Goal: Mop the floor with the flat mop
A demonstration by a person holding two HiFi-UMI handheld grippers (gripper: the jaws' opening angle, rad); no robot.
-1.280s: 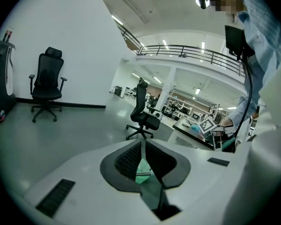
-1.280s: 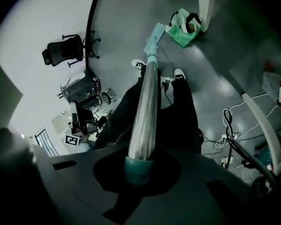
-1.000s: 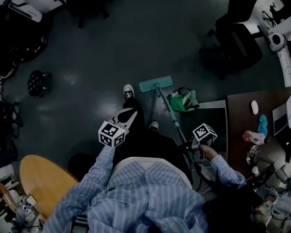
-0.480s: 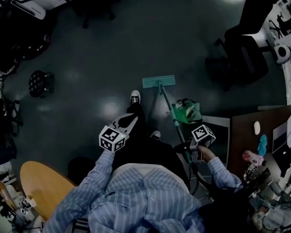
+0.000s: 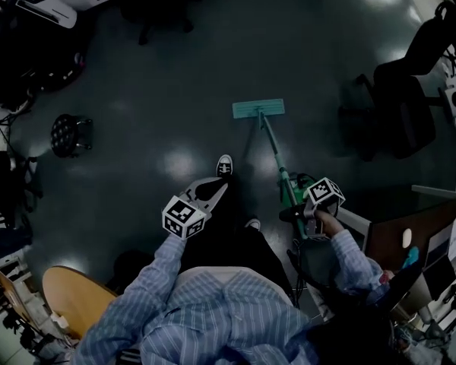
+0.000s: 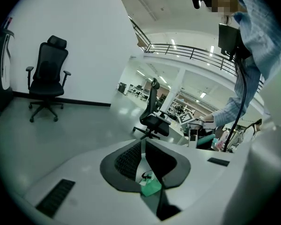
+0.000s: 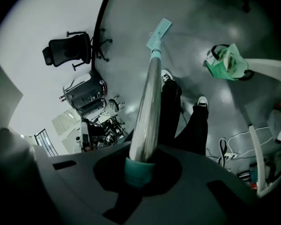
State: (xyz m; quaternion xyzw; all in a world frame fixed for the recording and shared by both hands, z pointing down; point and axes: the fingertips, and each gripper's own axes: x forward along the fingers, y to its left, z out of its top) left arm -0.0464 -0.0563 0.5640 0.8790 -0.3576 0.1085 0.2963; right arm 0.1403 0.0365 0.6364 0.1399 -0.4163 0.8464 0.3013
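The flat mop lies with its teal head [image 5: 258, 109] flat on the dark floor ahead of the person's shoes. Its handle [image 5: 277, 166] slants back to my right gripper [image 5: 299, 217], which is shut around the handle's teal grip. In the right gripper view the shiny handle [image 7: 147, 107] runs up from the jaws to the mop head [image 7: 159, 32]. My left gripper [image 5: 215, 191] hangs over the person's dark trouser legs, left of the handle and apart from it, jaws together with nothing held. Its pads [image 6: 130, 161] meet at the tips.
A green bag [image 7: 227, 62] sits on the floor right of the handle. Black office chairs [image 5: 399, 112] stand at the right, another [image 5: 148, 6] at the far wall. A round black stool [image 5: 68, 131] is at the left, a round wooden table [image 5: 76, 295] behind, a desk [image 5: 433, 226] at right.
The mop head has slid forward over the floor, away from the person's feet. The person and both grippers have shifted away from the desk, and the green bag is now mostly hidden in the head view.
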